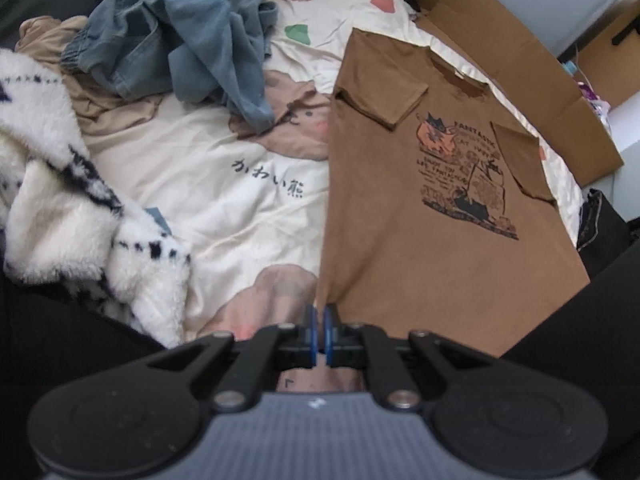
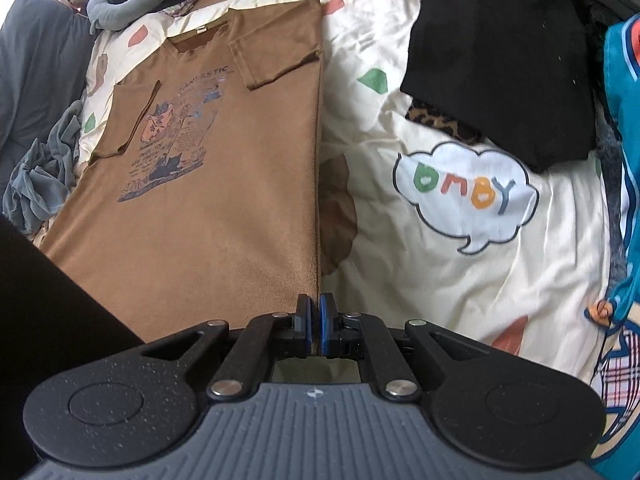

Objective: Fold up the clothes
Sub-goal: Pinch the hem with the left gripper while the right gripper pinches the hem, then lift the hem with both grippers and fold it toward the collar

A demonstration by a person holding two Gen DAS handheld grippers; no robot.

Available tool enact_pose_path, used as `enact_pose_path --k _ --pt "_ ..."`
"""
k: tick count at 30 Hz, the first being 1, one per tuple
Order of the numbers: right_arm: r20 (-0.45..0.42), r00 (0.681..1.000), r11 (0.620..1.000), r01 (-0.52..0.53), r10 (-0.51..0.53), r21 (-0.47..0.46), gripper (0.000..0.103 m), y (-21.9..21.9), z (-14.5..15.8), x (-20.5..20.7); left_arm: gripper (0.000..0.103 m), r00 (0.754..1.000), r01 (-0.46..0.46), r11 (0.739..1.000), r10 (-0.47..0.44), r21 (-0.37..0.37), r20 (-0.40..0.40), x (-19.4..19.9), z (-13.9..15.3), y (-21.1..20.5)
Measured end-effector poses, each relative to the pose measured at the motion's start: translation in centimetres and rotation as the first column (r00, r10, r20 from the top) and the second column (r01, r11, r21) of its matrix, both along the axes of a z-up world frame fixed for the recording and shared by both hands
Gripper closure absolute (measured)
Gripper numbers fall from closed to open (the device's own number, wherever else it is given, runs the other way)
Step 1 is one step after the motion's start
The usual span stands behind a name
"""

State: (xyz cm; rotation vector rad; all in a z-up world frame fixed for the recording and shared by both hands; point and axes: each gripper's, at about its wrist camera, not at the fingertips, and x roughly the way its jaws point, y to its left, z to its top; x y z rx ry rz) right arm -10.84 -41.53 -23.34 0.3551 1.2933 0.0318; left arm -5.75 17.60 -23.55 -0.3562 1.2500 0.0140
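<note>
A brown T-shirt (image 1: 436, 236) with a printed cat graphic lies front up on the cream bedspread (image 1: 224, 184), both sleeves folded inward over the chest. My left gripper (image 1: 320, 314) is shut on the shirt's near left hem corner. The right wrist view shows the same brown T-shirt (image 2: 224, 184) stretching away toward its collar. There my right gripper (image 2: 315, 304) is shut on the near right hem corner, with cloth pinched between the blue pads.
A crumpled blue garment (image 1: 192, 48), a tan garment (image 1: 100, 104) and a fluffy white blanket (image 1: 60, 200) lie left of the shirt. A folded black garment (image 2: 504, 68) and teal fabric (image 2: 624, 160) sit to its right. Cardboard (image 1: 520, 60) borders the far side.
</note>
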Motion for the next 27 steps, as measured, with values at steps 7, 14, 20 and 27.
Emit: enact_pose_path --k 7,14,20,27 --pt "0.012 1.0 1.0 0.002 -0.002 -0.003 0.101 -0.2 0.5 0.5 0.1 1.0 -0.019 1.0 0.019 -0.004 0.002 0.6 0.0 0.1" --pt "0.055 0.998 1.0 0.001 -0.001 -0.012 0.101 -0.5 2.3 3.0 0.1 0.998 -0.041 0.999 0.042 -0.017 0.036 2.8 1.2 0.5" --pt "0.099 0.995 1.0 -0.001 0.003 -0.02 0.101 -0.7 4.3 5.4 0.1 0.994 -0.055 0.998 0.058 -0.037 0.089 4.7 3.3 0.9" --pt "0.154 0.988 0.999 -0.008 0.013 -0.038 0.101 -1.0 7.0 8.3 0.1 0.98 -0.058 0.994 0.074 -0.09 0.187 7.2 6.4 1.2"
